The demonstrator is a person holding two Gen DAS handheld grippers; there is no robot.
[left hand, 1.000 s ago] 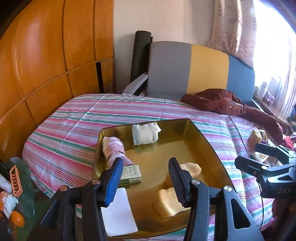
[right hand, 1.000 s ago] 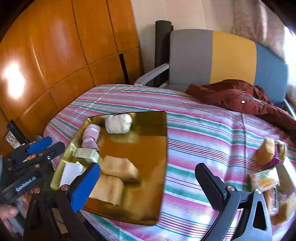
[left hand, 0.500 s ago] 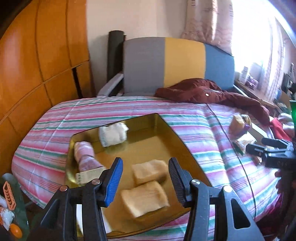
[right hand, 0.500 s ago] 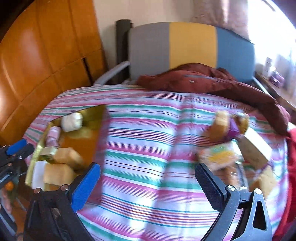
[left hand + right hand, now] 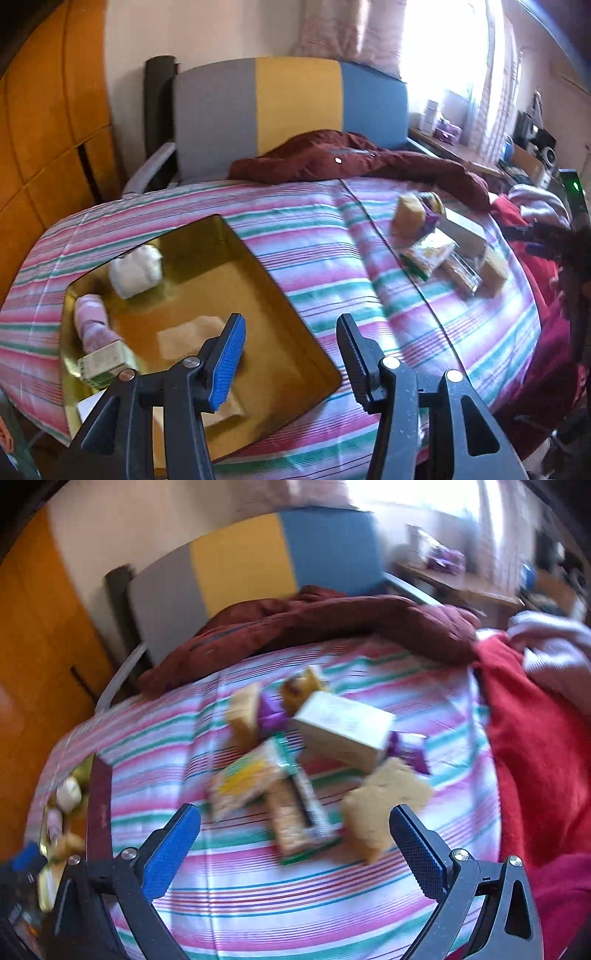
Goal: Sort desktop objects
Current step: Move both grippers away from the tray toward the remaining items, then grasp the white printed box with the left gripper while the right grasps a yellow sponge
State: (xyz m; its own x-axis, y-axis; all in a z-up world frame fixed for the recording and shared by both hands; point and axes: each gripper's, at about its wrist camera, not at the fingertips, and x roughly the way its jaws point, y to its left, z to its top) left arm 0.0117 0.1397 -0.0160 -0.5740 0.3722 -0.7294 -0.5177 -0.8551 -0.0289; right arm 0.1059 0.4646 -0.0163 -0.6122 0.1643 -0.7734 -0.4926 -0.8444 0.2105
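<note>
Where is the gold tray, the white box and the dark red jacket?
gold tray (image 5: 280, 295): left wrist view, on its right wall.
white box (image 5: 343, 731): right wrist view, on its top face.
dark red jacket (image 5: 332, 162): left wrist view, on the middle of the cloth.

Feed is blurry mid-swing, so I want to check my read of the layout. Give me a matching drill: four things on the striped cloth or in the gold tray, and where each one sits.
Things:
1. white rolled cloth
2. pink rolled cloth
3. pale carton
4. dark red jacket

Places:
A. in the loose pile on the striped cloth, outside the gold tray
B. draped along the far edge of the striped cloth, by the chair
C. at the tray's far corner
D. along the tray's left wall, just behind a small green box

Pairs: 1-C, 2-D, 3-A, 4-B
</note>
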